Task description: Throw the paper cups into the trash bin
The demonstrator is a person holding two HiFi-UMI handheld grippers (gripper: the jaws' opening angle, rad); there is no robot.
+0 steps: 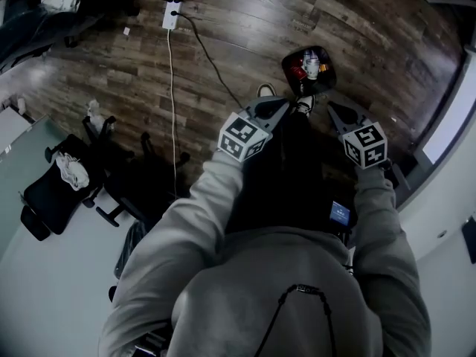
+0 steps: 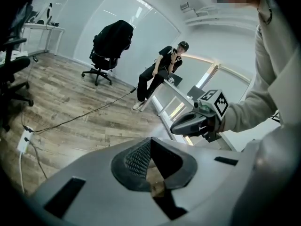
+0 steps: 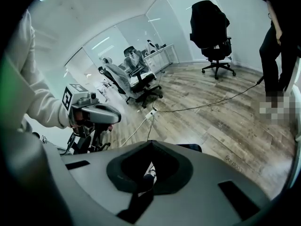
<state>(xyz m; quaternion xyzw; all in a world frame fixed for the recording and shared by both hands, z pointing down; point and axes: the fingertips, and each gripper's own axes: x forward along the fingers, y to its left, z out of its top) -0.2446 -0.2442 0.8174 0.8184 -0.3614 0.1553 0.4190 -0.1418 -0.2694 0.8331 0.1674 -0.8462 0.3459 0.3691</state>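
Observation:
A small black trash bin [image 1: 309,68] stands on the wooden floor just beyond both grippers. Red and white items lie inside it, and I cannot tell which of them are paper cups. My left gripper [image 1: 283,104] is held up in front of the person's chest, its tip pointing toward the bin, jaws together and empty. My right gripper [image 1: 332,105] hangs beside it on the right, also shut with nothing in it. From the left gripper view I see the right gripper [image 2: 175,127] shut. The right gripper view shows the left gripper [image 3: 116,119] shut as well.
A white power strip [image 1: 172,11] and its cable run across the floor at the back. Black office chairs [image 1: 61,184] stand by a pale desk at the left. A person [image 2: 160,74] sits on a desk edge, near another black chair [image 2: 109,46].

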